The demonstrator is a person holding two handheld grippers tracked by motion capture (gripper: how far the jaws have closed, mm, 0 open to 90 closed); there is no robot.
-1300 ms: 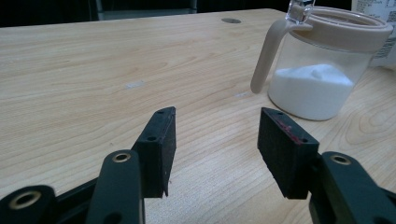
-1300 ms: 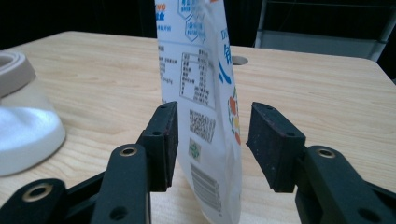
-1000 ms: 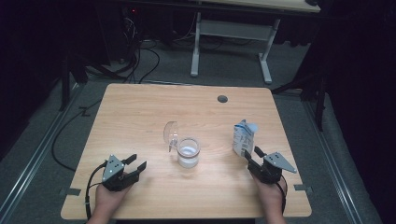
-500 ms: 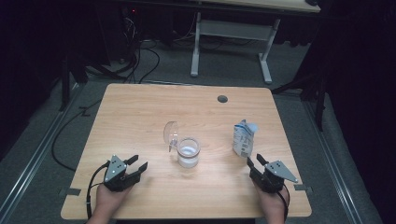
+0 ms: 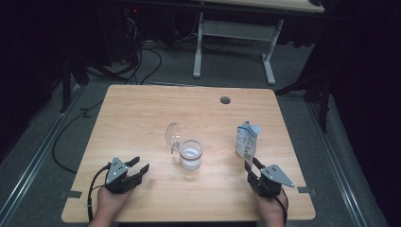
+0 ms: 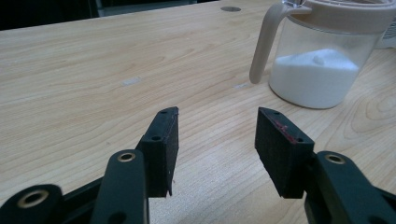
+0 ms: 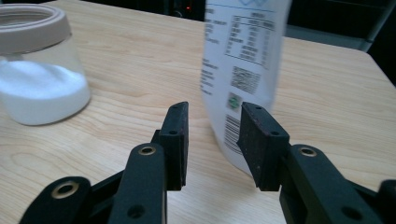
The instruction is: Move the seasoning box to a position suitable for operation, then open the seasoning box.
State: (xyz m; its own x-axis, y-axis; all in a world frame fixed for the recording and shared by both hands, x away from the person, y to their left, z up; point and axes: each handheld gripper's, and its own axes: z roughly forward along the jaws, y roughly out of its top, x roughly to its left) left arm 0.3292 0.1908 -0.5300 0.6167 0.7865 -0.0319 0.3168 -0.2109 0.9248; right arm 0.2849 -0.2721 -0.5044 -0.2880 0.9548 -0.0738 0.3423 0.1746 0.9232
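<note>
A clear jar with a beige rim, holding white powder, stands mid-table with its hinged lid flipped up. In the left gripper view the jar stands ahead and to the right. A white printed carton stands upright at the right. My right gripper sits just short of it. In the right gripper view the carton rises beyond the jaws, untouched. That gripper is open, its jaws have just been closing, and nothing is between them. My left gripper rests open and empty at the front left, tips toward the jar.
The wooden table has a round cable hole near its far edge. Beyond it stands a white desk frame on a dark floor with cables. Both hands rest at the near edge.
My right gripper has drawn back from the carton toward the near edge, and its jaws stand narrower. The left gripper, jar and carton have kept still.
</note>
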